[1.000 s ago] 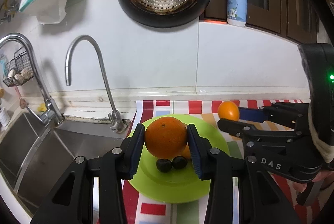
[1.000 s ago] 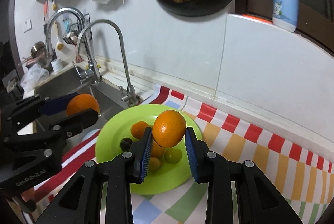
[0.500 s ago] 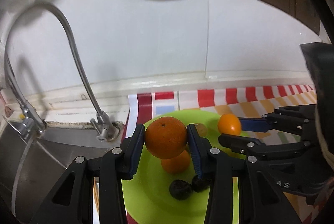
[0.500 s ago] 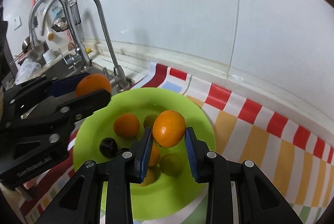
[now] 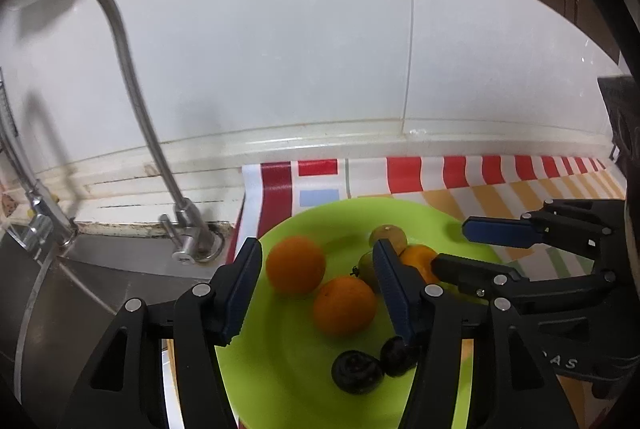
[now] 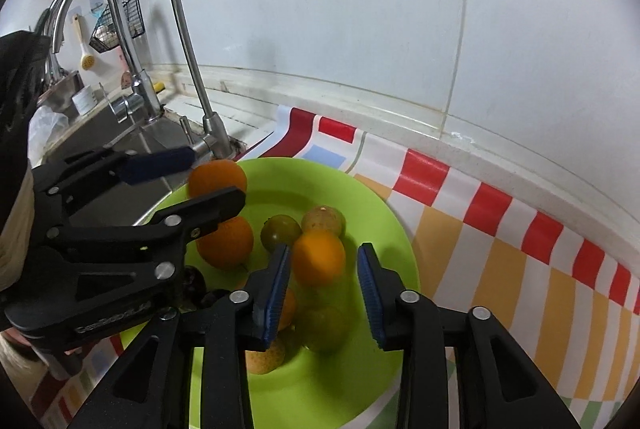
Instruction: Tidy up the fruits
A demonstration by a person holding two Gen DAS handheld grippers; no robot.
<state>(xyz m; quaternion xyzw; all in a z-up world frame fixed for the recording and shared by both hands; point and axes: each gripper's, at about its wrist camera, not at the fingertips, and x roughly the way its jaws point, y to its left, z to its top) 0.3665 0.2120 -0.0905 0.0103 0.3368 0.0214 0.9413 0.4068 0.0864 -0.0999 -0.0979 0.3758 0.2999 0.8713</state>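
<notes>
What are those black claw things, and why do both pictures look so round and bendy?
A person holds one pair of tongs in each hand. A small wide-eyed camera sits on each pair and looks out along it, so one picture comes from the left tongs and the other from the right tongs. Both pairs have just been opening. There is an orange between the left tongs and another orange between the right tongs, but the pads are not squeezing either one. Under them is a green plate holding more fruit, on a striped cloth beside the sink and tap.
</notes>
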